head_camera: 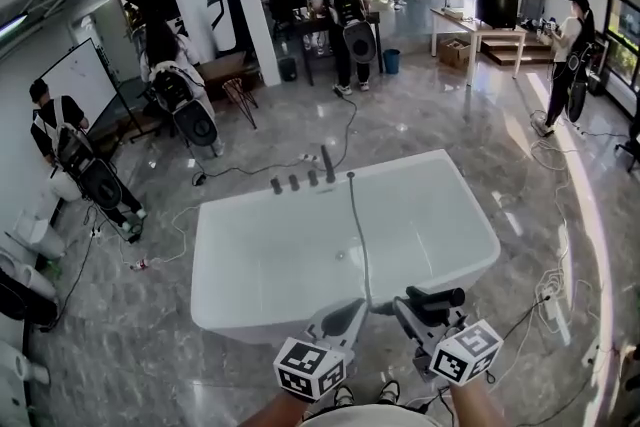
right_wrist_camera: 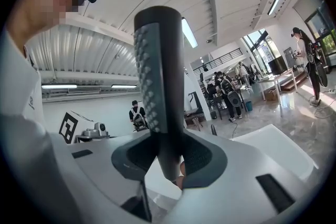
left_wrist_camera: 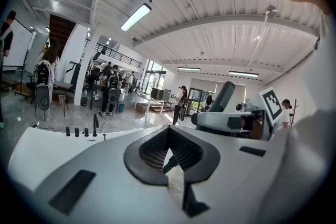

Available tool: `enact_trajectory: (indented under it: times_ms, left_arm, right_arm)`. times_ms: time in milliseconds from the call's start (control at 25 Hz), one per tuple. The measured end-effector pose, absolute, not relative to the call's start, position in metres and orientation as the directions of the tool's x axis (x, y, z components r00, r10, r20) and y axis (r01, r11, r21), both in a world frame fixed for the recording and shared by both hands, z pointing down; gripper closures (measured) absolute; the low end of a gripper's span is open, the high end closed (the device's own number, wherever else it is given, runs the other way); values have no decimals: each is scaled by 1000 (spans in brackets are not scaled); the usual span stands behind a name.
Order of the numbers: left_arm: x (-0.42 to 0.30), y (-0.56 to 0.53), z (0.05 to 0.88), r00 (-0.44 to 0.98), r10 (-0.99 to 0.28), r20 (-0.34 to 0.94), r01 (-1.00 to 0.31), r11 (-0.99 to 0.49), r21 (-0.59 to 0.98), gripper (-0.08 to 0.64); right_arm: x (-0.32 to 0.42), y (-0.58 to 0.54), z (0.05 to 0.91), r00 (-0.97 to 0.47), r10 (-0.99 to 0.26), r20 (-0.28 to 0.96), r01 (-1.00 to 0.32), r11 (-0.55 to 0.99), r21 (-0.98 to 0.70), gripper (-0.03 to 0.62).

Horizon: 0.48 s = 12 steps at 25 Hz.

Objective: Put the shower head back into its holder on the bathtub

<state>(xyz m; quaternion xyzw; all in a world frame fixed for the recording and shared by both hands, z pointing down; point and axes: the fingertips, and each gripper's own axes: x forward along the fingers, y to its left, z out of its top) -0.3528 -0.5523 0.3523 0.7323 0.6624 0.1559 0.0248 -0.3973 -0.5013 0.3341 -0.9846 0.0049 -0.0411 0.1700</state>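
My right gripper (head_camera: 408, 307) has its fingers (right_wrist_camera: 202, 157) clamped on the handle of the shower head (right_wrist_camera: 157, 60). In the right gripper view the dark head stands up out of the grip with its nozzle face turned to the left. Gripping low on the handle leaves the head free, which I judge will help when I steer it into a socket.

My left gripper (head_camera: 352, 308) hovers just beside it over the near rim of the white bathtub (head_camera: 230, 215). Its fingers (left_wrist_camera: 152, 152) are together and I cannot see them holding anything. A bit of ribbed hose shows through the small gap they leave.

The hose (head_camera: 358, 235) runs from my right gripper across the tub to the far rim. A row of dark fittings (head_camera: 300, 180) and a spout stand there, but I cannot tell which of them is the holder. The shower head is well apart from that rim, so the return is not yet done. I expect the next move is a long reach across the tub while minding the slack hose.
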Motion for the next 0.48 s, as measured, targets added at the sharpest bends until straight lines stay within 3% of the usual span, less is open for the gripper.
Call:
enact_trajectory:
  times_ms: [480]
  left_arm:
    - [-370, -532, 350, 51, 980, 193, 966, -98, 241, 555]
  right_arm:
    - [-412, -490, 330, 998, -11, 67, 12, -944, -328, 457]
